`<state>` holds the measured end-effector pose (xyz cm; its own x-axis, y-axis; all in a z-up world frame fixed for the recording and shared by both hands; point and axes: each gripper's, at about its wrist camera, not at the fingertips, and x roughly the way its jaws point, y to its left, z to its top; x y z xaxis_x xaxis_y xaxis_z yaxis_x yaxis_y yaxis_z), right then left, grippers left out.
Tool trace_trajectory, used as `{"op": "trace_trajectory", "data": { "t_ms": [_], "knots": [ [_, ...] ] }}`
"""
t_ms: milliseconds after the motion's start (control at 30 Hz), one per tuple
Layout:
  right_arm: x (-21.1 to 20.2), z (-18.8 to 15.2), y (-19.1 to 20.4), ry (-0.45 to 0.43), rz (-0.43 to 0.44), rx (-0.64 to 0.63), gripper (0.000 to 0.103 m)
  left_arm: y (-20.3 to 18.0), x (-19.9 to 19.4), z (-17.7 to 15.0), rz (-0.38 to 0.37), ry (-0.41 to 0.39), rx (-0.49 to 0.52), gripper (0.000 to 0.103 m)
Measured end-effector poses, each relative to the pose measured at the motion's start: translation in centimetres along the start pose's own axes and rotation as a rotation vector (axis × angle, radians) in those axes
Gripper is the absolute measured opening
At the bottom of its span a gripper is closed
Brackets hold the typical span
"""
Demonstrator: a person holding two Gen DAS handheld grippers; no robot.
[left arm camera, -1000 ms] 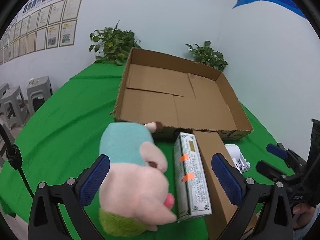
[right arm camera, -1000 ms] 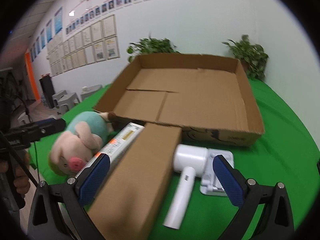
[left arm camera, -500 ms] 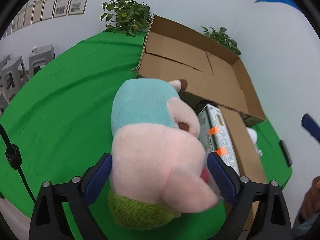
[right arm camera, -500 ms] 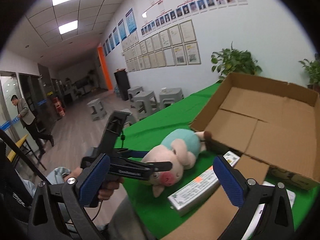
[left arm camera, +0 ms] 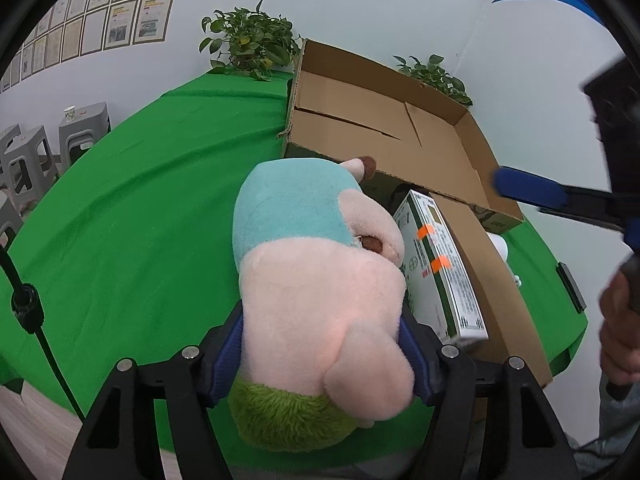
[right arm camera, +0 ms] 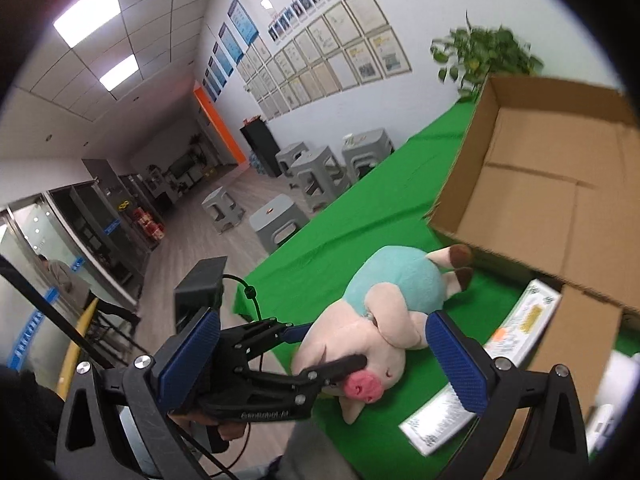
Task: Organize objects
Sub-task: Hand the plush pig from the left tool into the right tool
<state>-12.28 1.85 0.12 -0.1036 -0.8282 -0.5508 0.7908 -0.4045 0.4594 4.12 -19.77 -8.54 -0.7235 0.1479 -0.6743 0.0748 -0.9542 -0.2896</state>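
A plush pig with a teal body and pink head lies on the green table. My left gripper is shut on the pig's head; the right wrist view shows it squeezing the pig. My right gripper is open and empty, raised above the table, and its blue pad shows in the left wrist view. An open cardboard box stands behind the pig, also in the right wrist view.
A white-green carton lies beside the pig, against a long brown box. A white device lies partly hidden behind them. Potted plants stand at the table's back edge. Grey stools stand left of the table.
My left gripper has closed onto the pig's head. My right gripper has lifted and swung left, away from the brown box and white device.
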Motion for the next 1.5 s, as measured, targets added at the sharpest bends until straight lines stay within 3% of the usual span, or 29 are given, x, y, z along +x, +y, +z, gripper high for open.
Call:
{"op": "trace_trajectory", "data": {
  "t_ms": [267,667,1133,1367,1500],
  "knots": [
    [7.5,0.6,-1.2,0.197,0.028,0.112,0.102,0.7,-2.1,-2.2,-0.012,-0.017,-0.014,0.065],
    [10.1,-2.0,-1.8,0.303,-0.240,0.121,0.102,0.4,-2.0,-2.6,-0.008,-0.051,0.040,0.063],
    [7.1,-3.2,-1.6,0.162,-0.295,0.094,0.081,-1.8,-2.0,-0.7,0.012,-0.098,0.120,0.057],
    [3.5,0.8,-0.1,-0.042,-0.361,-0.005,0.077,-5.7,-2.5,4.1,-0.009,-0.251,0.233,0.057],
    [0.7,4.1,-0.6,-0.143,-0.407,-0.050,0.076,-8.3,-1.8,8.4,-0.022,-0.335,0.301,0.057]
  ]
}}
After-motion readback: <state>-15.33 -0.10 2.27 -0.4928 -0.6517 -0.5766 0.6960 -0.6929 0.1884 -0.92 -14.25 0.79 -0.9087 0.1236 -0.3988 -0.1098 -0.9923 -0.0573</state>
